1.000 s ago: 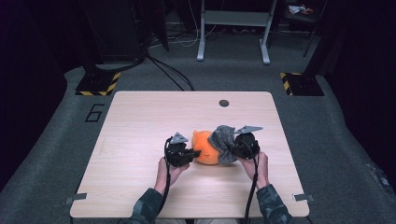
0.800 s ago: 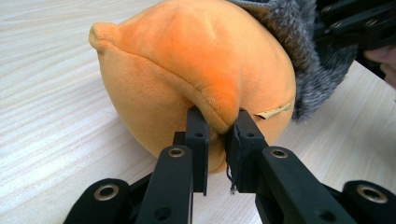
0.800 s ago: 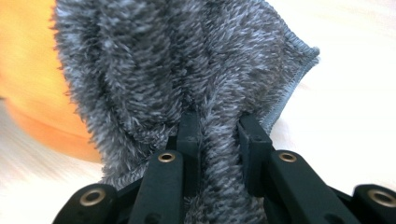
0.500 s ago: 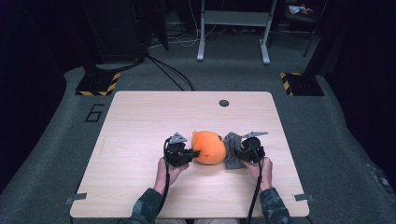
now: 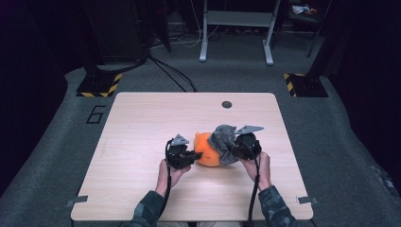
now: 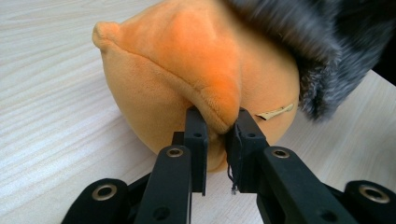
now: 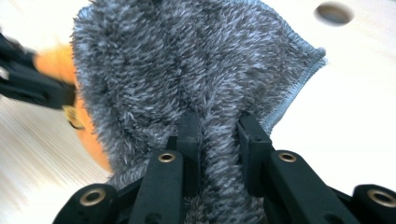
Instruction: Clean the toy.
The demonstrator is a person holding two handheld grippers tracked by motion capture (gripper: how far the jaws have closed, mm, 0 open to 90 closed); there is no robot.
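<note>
An orange plush toy [image 5: 206, 150] lies near the middle of the wooden table [image 5: 142, 123], between my two grippers. My left gripper [image 5: 193, 154] is shut on a fold of the toy's orange fabric [image 6: 219, 112] from its left side. A fluffy grey cloth [image 5: 223, 139] drapes over the toy's right half. My right gripper [image 5: 234, 150] is shut on a bunched ridge of that cloth [image 7: 219, 135], which hangs in front of the orange plush [image 7: 88, 135]. The left gripper's black jaws show at the left edge of the right gripper view.
A round dark grommet hole [image 5: 227, 104] sits near the table's far edge. Beyond the table are a white metal frame [image 5: 236, 28], cables on the grey floor and yellow-black striped bases [image 5: 100, 85]. The person's hands and patterned sleeves come in from the bottom.
The right gripper pulled the grey cloth off to the toy's right half a second ago, then brought it back up over the toy's right half. The left gripper has stayed put.
</note>
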